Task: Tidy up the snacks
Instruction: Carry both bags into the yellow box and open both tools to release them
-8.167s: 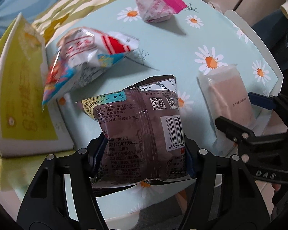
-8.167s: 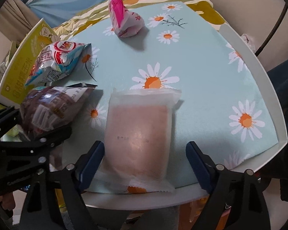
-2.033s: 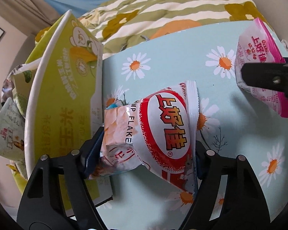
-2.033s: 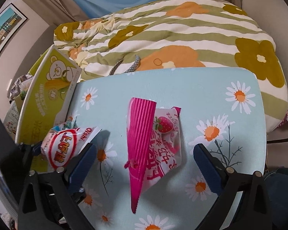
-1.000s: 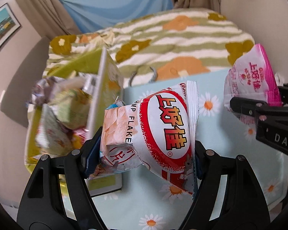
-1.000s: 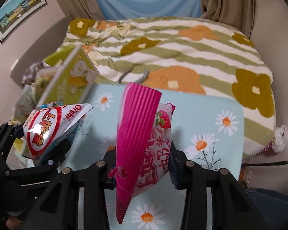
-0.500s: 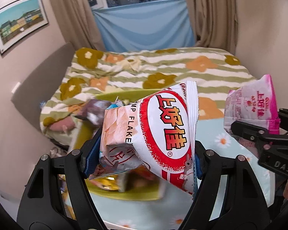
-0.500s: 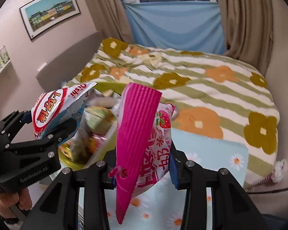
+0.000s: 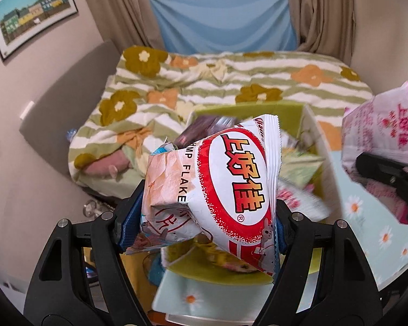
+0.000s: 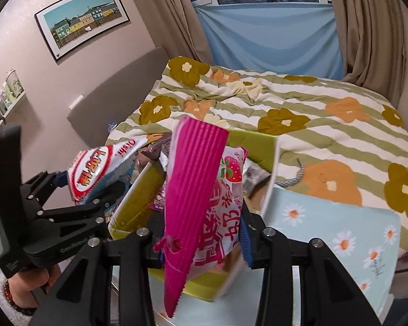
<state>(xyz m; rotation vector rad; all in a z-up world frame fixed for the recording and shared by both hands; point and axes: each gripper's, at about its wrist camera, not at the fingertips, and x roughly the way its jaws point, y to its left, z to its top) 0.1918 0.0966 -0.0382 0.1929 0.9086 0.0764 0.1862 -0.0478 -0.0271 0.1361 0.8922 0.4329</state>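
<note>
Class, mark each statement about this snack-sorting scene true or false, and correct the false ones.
1. The left gripper holds a red-and-white snack bag. True.
2. The right gripper is empty. False: it is shut on a pink strawberry snack bag.
3. The yellow-green box already has snacks inside. True.
4. Both bags lie on the daisy-print table. False: both are held in the air.
</note>
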